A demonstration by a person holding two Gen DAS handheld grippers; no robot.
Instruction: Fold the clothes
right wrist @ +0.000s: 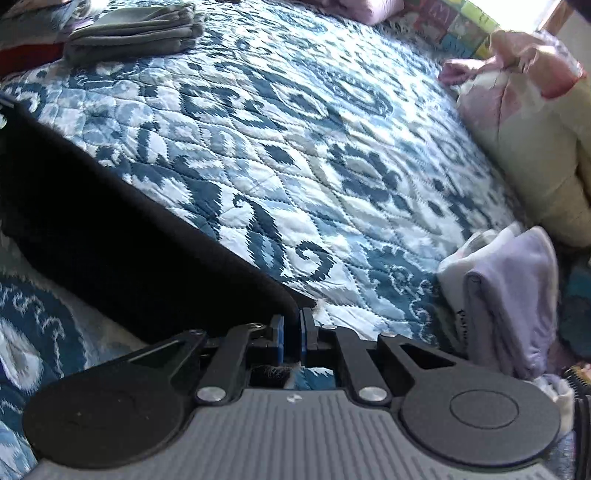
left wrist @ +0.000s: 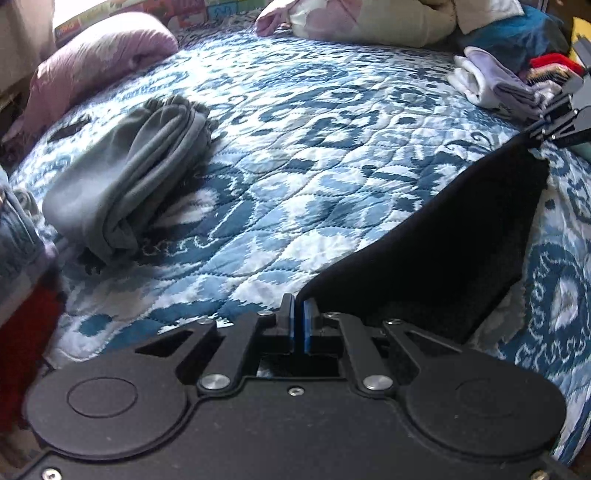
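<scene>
A black garment [left wrist: 450, 243] hangs stretched between my two grippers above the blue and white quilt [left wrist: 295, 155]. My left gripper [left wrist: 299, 314] is shut on one corner of it. My right gripper [right wrist: 292, 325] is shut on the other corner; it also shows at the far right of the left wrist view [left wrist: 546, 127]. In the right wrist view the black garment [right wrist: 110, 229] runs off to the left. A folded grey garment [left wrist: 125, 177] lies on the quilt to the left; it also shows in the right wrist view [right wrist: 133, 31].
A folded lavender and white pile [left wrist: 495, 85] [right wrist: 509, 295] lies at the quilt's right side. Pink pillows [left wrist: 96, 62] and cream bedding [right wrist: 535, 155] line the far edge. Red cloth [left wrist: 22, 339] sits at the near left.
</scene>
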